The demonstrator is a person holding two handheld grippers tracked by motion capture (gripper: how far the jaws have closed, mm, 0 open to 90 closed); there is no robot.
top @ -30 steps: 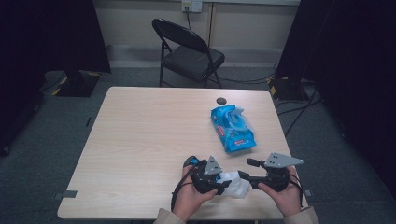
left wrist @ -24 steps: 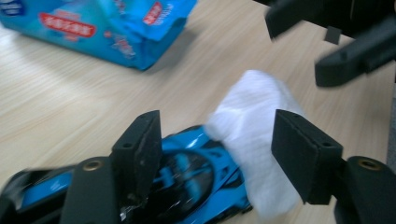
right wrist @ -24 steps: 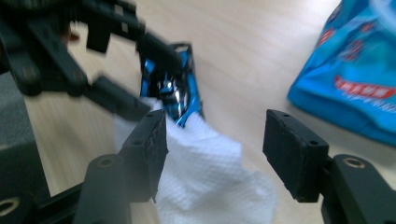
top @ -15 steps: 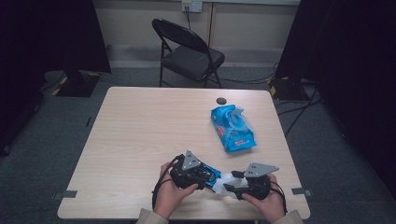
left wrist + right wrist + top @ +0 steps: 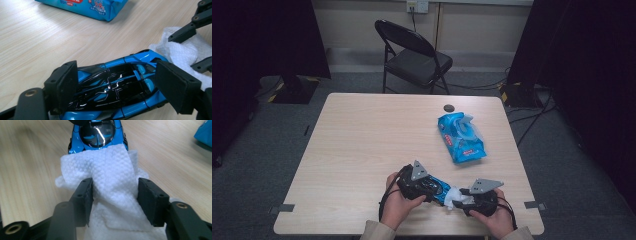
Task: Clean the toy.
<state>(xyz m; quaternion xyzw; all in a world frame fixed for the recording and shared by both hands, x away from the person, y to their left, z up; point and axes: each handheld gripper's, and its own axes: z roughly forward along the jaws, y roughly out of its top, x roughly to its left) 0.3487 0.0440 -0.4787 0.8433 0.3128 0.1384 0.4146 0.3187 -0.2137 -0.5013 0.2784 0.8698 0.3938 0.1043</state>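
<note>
Left claw (image 5: 116, 86) gripping toy car (image 5: 117, 85), lengthwise toward wipe (image 5: 182, 51)

One toy car (image 5: 438, 189), one white wipe (image 5: 458, 195), one wipes pack (image 5: 460, 137), two tools.

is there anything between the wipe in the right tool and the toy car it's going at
Nothing visible. The white wipe, clamped in the right tool, already drapes against one end of the blue toy car, which sits between the left tool's pads.

I see glossy blue-and-black plastic on the toy car (image 5: 112, 85), a white, dimpled, soft cloth-like wipe (image 5: 112, 185), matt black foam-like pads (image 5: 63, 86), and a smooth, pale wood-grain table (image 5: 362, 140).
</note>
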